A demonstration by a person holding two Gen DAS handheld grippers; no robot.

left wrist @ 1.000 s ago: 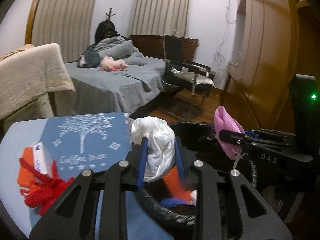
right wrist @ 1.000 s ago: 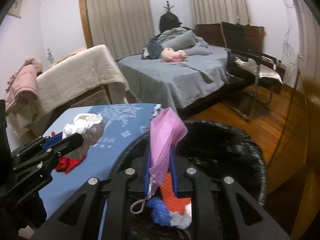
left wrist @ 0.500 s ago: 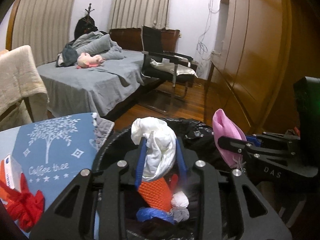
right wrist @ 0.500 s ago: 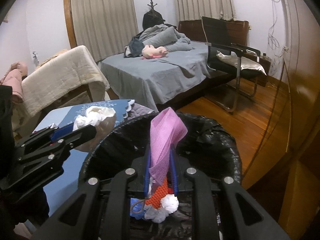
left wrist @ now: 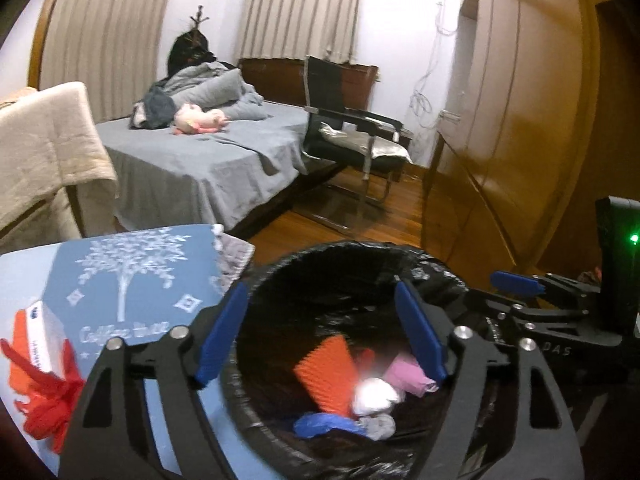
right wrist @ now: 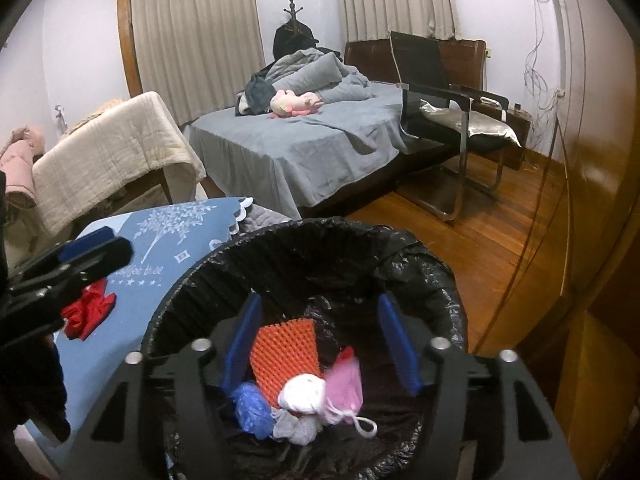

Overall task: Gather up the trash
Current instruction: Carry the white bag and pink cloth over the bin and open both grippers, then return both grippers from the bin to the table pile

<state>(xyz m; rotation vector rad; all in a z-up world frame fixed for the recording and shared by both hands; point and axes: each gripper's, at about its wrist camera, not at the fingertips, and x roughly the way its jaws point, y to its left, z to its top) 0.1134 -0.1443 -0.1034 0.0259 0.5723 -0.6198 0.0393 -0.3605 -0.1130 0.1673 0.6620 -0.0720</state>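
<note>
A round bin with a black liner [left wrist: 360,252] [right wrist: 400,248] stands below both grippers. Inside lie an orange mesh piece [left wrist: 326,372] [right wrist: 286,352], a white wad [left wrist: 374,396] [right wrist: 302,394], a pink mask [left wrist: 408,376] [right wrist: 344,388] and a blue scrap [left wrist: 320,426] [right wrist: 250,406]. My left gripper [left wrist: 322,336] is open and empty over the bin; it also shows in the right wrist view [right wrist: 92,248]. My right gripper [right wrist: 320,340] is open and empty over the bin; it also shows in the left wrist view [left wrist: 516,284].
A blue tablecloth [left wrist: 132,280] [right wrist: 168,240] lies left of the bin, with a red string bundle [left wrist: 48,400] [right wrist: 88,312] and a white box [left wrist: 44,336] on it. Behind are a grey bed [right wrist: 320,144], a black chair [left wrist: 352,128] and a wooden wardrobe [left wrist: 520,140].
Both grippers have opened over the bin. The white wad dropped from the left gripper and the pink mask from the right one; both now lie in the bin.
</note>
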